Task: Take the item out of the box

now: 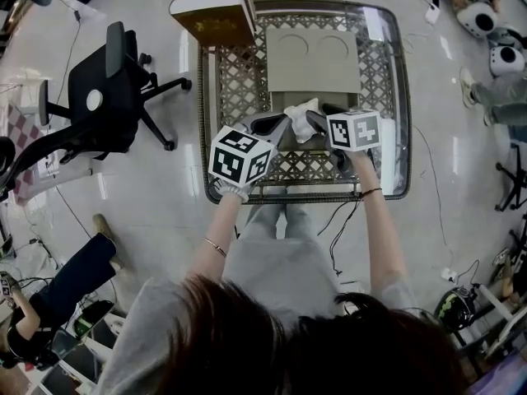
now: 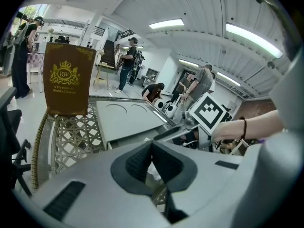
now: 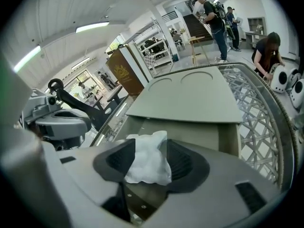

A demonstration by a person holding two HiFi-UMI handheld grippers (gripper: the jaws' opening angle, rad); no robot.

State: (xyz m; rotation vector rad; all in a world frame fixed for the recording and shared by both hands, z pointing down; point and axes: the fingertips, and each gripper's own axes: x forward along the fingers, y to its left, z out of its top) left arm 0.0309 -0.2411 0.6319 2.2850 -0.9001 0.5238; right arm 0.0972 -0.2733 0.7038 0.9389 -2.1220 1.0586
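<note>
A grey box (image 1: 284, 99) stands on the glass lattice table (image 1: 234, 89), its lid (image 1: 313, 60) folded back. A crumpled white item (image 1: 301, 115) sticks up at the box's near edge. My right gripper (image 1: 317, 120) is open around it. In the right gripper view the white item (image 3: 147, 158) sits between the pads, resting against the left pad, with a gap to the right one, and the lid (image 3: 190, 96) lies beyond. My left gripper (image 1: 282, 123) hovers just left of the item. In its own view the left gripper (image 2: 152, 163) is shut, with nothing between its pads.
A brown-and-gold book-shaped case (image 1: 216, 11) stands at the table's back left corner. A black office chair (image 1: 107, 89) is on the floor to the left. White devices (image 1: 486, 23) and people are around the room. The table's metal rim (image 1: 403, 97) runs close on the right.
</note>
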